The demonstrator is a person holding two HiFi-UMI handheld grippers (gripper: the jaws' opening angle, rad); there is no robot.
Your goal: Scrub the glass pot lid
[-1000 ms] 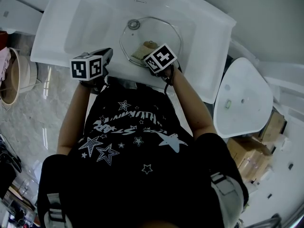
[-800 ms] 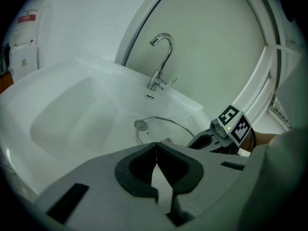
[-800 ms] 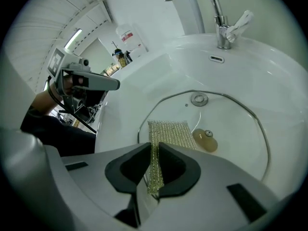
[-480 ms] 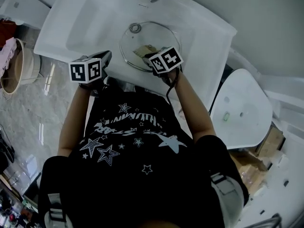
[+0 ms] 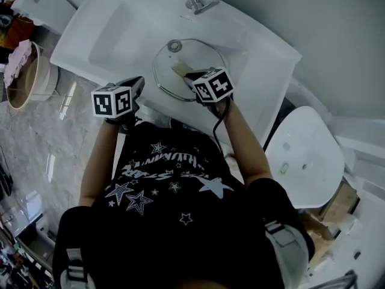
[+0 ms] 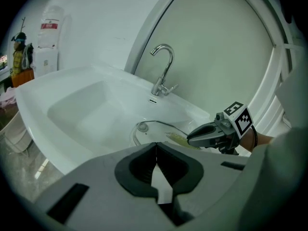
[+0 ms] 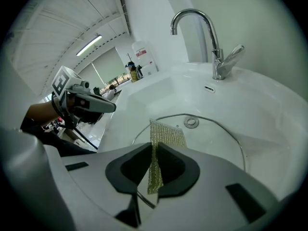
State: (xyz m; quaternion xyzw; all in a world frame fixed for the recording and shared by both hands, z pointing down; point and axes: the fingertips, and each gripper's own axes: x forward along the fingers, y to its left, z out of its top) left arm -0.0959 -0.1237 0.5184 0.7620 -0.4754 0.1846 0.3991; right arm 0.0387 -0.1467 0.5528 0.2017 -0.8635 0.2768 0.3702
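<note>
The round glass pot lid (image 5: 198, 58) lies flat in the white sink (image 5: 120, 23), its metal knob (image 5: 174, 45) toward the far side. My right gripper (image 5: 191, 77) is over the lid's near half, shut on a yellow-green mesh scrub pad (image 7: 166, 134) whose free end rests on the glass (image 7: 216, 138). The lid knob (image 7: 191, 122) sits just beyond the pad. My left gripper (image 5: 137, 84) hovers at the sink's front edge, left of the lid, jaws shut with nothing in them. From the left gripper (image 6: 156, 150) view, the lid (image 6: 156, 127) and the right gripper (image 6: 208, 134) lie ahead to the right.
A chrome faucet (image 5: 197, 1) stands behind the lid at the sink's back rim. A woven basket (image 5: 24, 80) sits on the floor at the left. A white triangular fixture (image 5: 307, 155) and cardboard boxes (image 5: 322, 221) stand to the right.
The head camera has shifted, so the sink sits lower in view. The right gripper with the pad stays over the lid's near part, slightly moved; the left gripper has held at the sink's edge.
</note>
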